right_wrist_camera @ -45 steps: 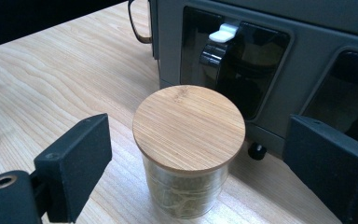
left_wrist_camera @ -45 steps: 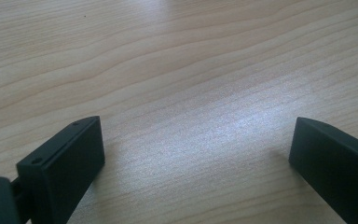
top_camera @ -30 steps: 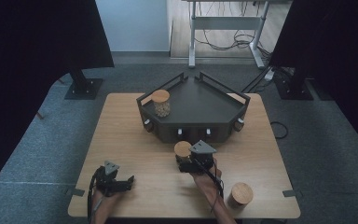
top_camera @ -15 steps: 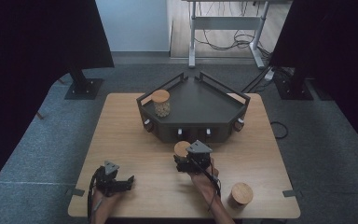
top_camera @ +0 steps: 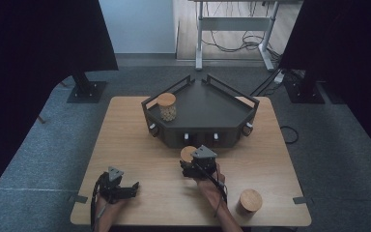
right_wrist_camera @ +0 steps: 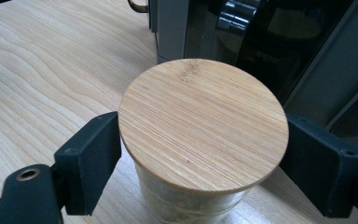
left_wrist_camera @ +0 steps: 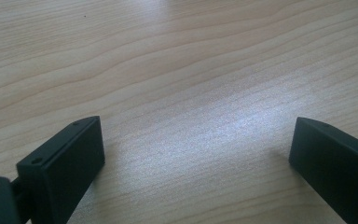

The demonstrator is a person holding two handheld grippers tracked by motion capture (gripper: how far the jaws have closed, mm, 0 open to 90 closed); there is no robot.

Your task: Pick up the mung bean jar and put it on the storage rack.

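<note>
On the table [top_camera: 125,140], the tray [top_camera: 207,104] sits at the far middle, one jar [top_camera: 167,107] standing in its left corner. A second jar [top_camera: 189,155] stands just before the tray's near wall, between the right gripper [top_camera: 191,166] jaws. A third jar [top_camera: 249,201] sits near-right. The left gripper [top_camera: 130,189] rests near-left.

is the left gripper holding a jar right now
No, the left gripper has its jaws wide apart over bare table.

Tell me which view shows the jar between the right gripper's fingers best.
The right gripper view: the jar sits close up, its bamboo lid and glass body clear between the fingers. The high view shows it small, partly hidden behind the right gripper, before the black tray.
</note>
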